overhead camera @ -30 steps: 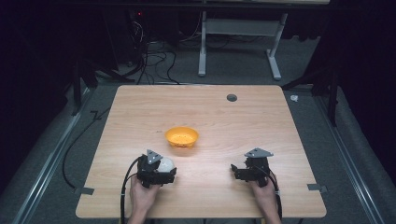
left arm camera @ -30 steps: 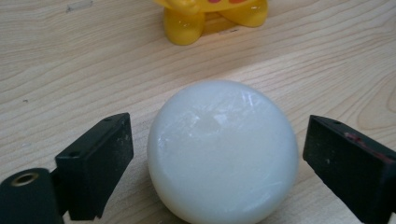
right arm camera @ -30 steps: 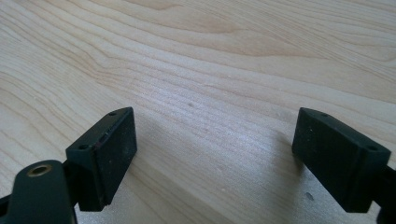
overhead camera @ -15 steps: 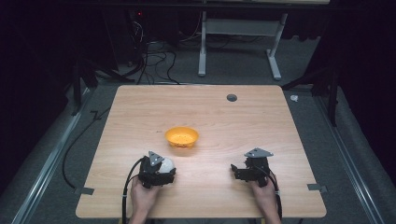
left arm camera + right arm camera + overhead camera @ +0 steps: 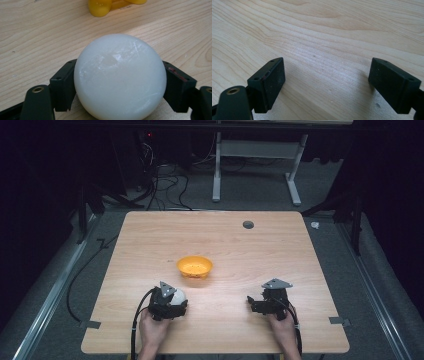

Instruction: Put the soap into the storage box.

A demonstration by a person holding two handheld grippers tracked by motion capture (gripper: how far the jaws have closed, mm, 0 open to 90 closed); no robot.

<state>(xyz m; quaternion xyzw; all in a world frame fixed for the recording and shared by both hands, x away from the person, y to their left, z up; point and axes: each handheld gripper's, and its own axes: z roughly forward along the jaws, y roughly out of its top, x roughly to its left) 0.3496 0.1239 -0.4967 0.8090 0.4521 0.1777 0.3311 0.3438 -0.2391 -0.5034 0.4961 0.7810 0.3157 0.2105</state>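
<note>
My left claw (image 5: pixel 120 82) pinches the smooth white ball (image 5: pixel 120 77) at frame centre by its sides, my right claw (image 5: pixel 327 82) spread empty; slip risk on lifting.

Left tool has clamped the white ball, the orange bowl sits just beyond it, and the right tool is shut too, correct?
Not quite. The right tool is open with bare table between its jaws, as the right gripper view shows. The left tool does grip the white ball, orange bowl beyond.
</note>
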